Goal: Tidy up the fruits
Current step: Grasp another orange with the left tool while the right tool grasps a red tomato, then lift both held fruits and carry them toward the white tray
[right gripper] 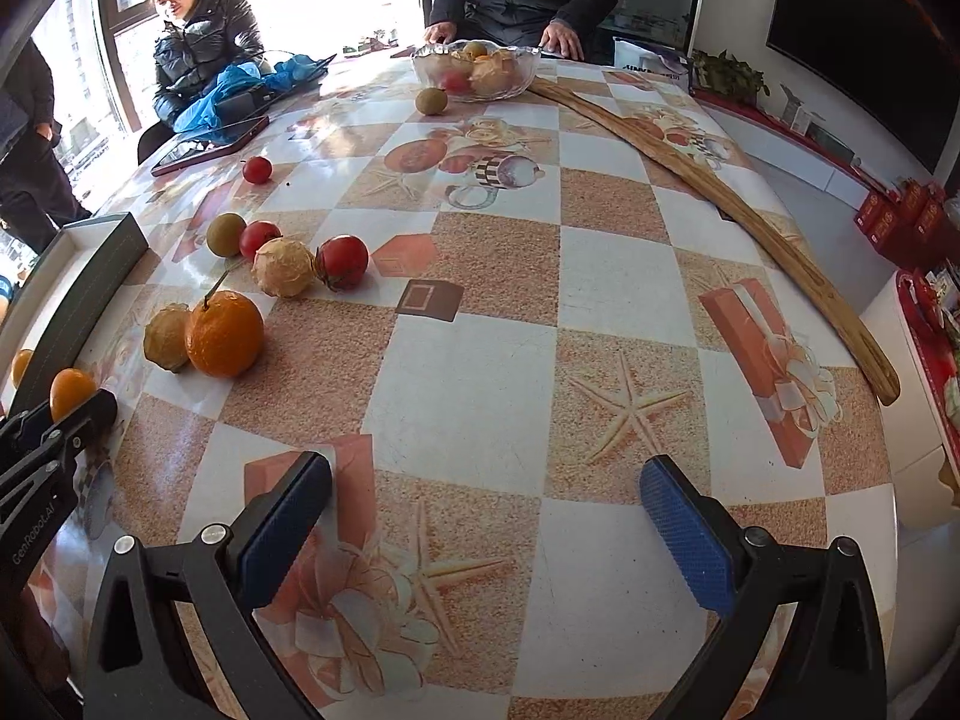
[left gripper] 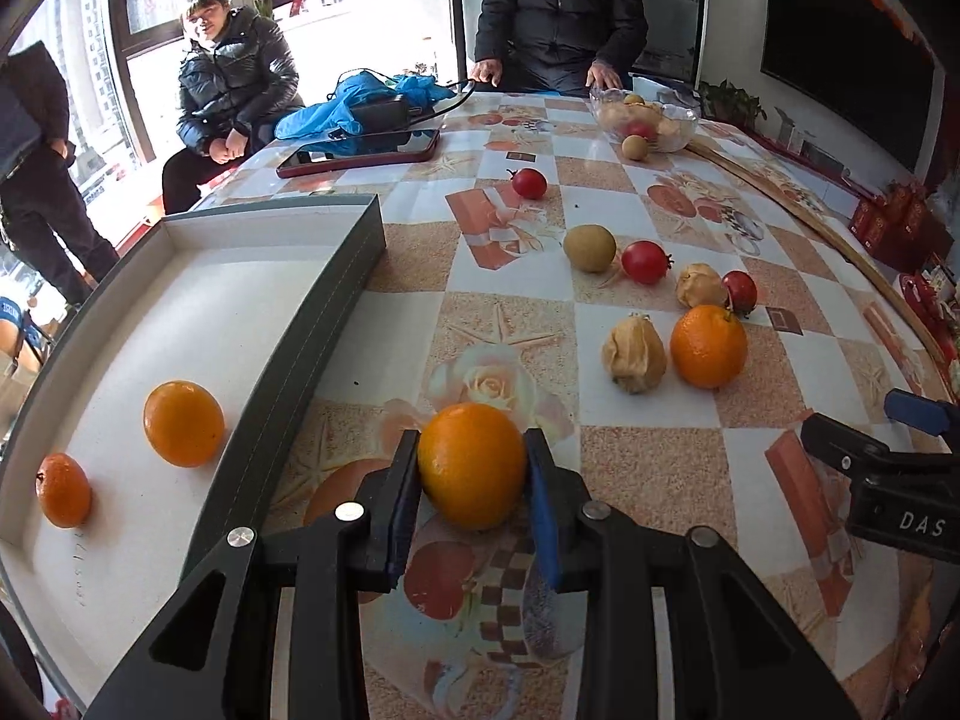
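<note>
My left gripper [left gripper: 472, 450] is shut on an orange [left gripper: 471, 465], just right of the grey box's wall [left gripper: 312, 324]. The box [left gripper: 180, 300] holds an orange [left gripper: 183, 423] and a smaller tangerine [left gripper: 63, 489]. On the table lie another orange [left gripper: 708, 346], two papery husked fruits [left gripper: 634, 354], a kiwi [left gripper: 589, 248] and red fruits [left gripper: 644, 261]. My right gripper [right gripper: 486, 516] is open and empty over bare tablecloth. The loose orange [right gripper: 224, 333] and the husked fruits [right gripper: 283, 268] lie to its far left.
A glass bowl [right gripper: 474, 69] of fruit stands at the far edge, with a kiwi [right gripper: 431, 101] beside it. A long wooden stick [right gripper: 720, 204] lies along the right side. A tablet [left gripper: 360, 153] and blue cloth [left gripper: 336, 114] lie at the back left. People sit around the table.
</note>
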